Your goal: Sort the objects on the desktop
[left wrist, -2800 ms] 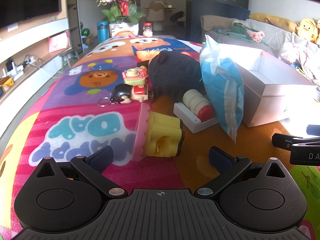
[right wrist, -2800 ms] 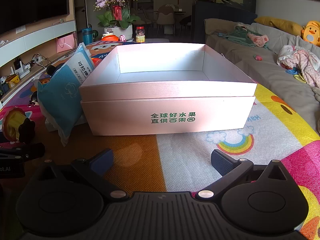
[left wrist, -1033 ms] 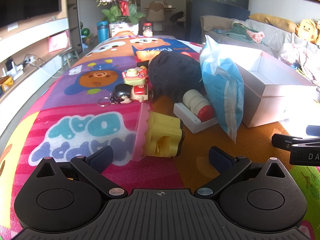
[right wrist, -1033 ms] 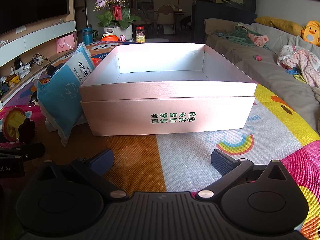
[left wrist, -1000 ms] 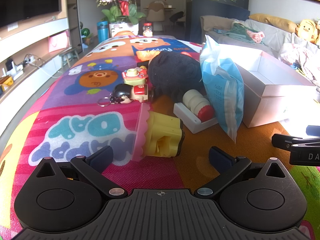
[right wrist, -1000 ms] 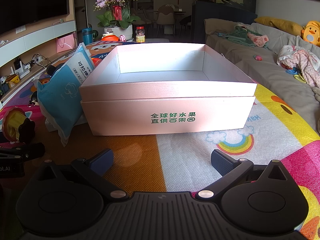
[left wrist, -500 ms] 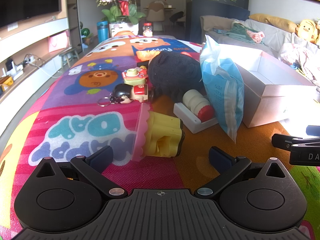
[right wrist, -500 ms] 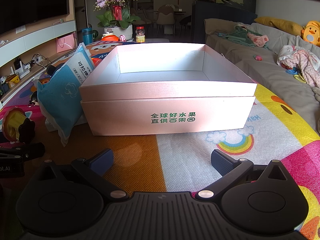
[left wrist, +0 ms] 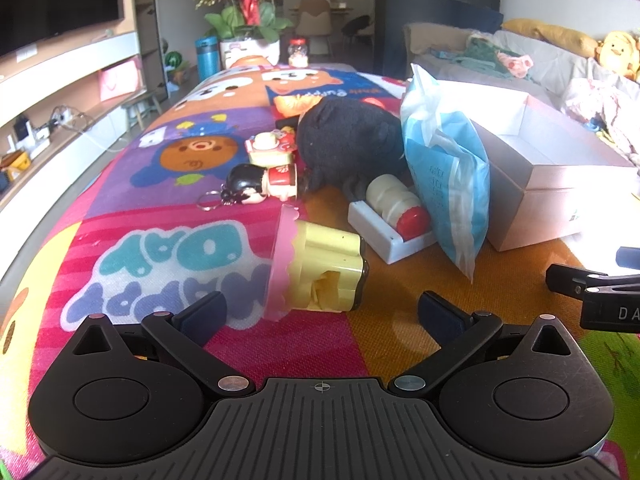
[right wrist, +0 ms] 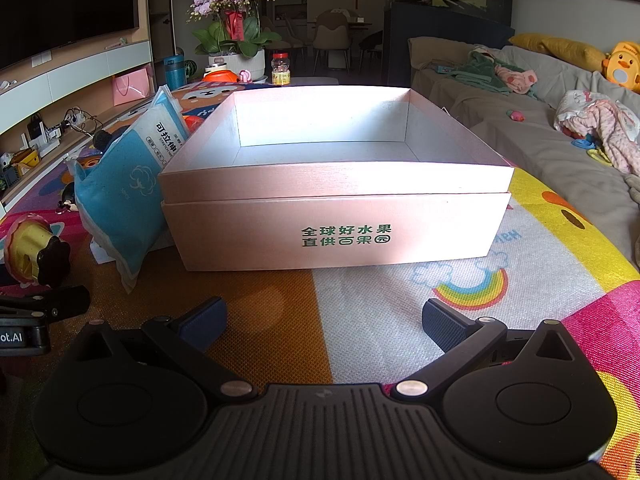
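Observation:
My left gripper (left wrist: 320, 314) is open and empty, just short of a yellow toy with a pink frill (left wrist: 320, 270) that lies on its side. Behind the toy are a doll keychain (left wrist: 260, 186), a small yellow-red toy (left wrist: 268, 148), a black plush (left wrist: 344, 140), a white tray with a small bottle (left wrist: 390, 216), and a blue tissue pack (left wrist: 444, 172) leaning on the pink box (left wrist: 552, 184). My right gripper (right wrist: 322, 320) is open and empty, facing the front wall of the open, empty pink box (right wrist: 336, 224).
All of this lies on a colourful cartoon mat (left wrist: 160, 256). A flower pot (right wrist: 236, 56), a jar (right wrist: 281, 68) and a blue bottle (right wrist: 174, 70) stand at the far end. A sofa with clothes (right wrist: 560, 136) runs along the right. A TV shelf (right wrist: 60, 92) is on the left.

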`<state>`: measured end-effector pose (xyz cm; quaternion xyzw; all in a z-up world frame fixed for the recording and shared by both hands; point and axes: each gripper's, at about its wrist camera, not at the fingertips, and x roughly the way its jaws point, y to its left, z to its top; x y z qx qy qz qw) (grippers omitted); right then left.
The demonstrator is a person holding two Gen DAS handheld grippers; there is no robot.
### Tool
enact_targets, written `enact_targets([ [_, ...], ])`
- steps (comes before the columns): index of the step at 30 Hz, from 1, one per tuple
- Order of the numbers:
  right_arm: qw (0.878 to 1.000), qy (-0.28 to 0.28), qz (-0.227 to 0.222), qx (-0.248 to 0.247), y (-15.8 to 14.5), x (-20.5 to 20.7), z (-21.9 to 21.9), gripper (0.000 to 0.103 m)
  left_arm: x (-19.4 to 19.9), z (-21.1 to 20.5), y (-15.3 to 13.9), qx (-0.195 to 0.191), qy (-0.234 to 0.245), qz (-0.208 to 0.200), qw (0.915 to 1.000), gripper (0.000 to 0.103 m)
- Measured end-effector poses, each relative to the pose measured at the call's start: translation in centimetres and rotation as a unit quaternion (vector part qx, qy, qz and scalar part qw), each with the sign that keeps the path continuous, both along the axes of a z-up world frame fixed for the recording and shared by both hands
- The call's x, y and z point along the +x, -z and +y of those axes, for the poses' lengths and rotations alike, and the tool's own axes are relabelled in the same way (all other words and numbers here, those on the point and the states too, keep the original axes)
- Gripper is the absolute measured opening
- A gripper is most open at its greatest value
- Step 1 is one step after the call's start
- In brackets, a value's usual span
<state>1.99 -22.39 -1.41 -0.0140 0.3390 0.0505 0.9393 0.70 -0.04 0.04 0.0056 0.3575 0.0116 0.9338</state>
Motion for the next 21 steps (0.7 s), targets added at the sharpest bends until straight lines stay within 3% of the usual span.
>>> enact_targets([
  [4, 1.0, 0.0, 0.0, 0.0, 0.0, 0.0, 0.0, 0.103, 0.0, -0.8, -0.6, 0.015, -0.006, 0.018, 0.9997, 0.103],
  [10, 1.0, -0.007, 0.008, 0.001, -0.2, 0.1, -0.2, 0.103, -0.1, -1.4, -0.7, 0.048, 0.018, 0.009, 0.9986, 0.103],
  [19, 0.992, -0.079, 0.098, -0.001, -1.8, 1.7, -1.1, 0.103, -0.5, -1.8, -0.7, 0.078, 0.049, -0.012, 0.9957, 0.103],
  [21, 0.996, -0.041, 0.065, 0.036, -3.0, 1.1, -3.0, 0.103, -0.6, -1.6, -0.6, 0.076, 0.052, -0.015, 0.9956, 0.103],
])
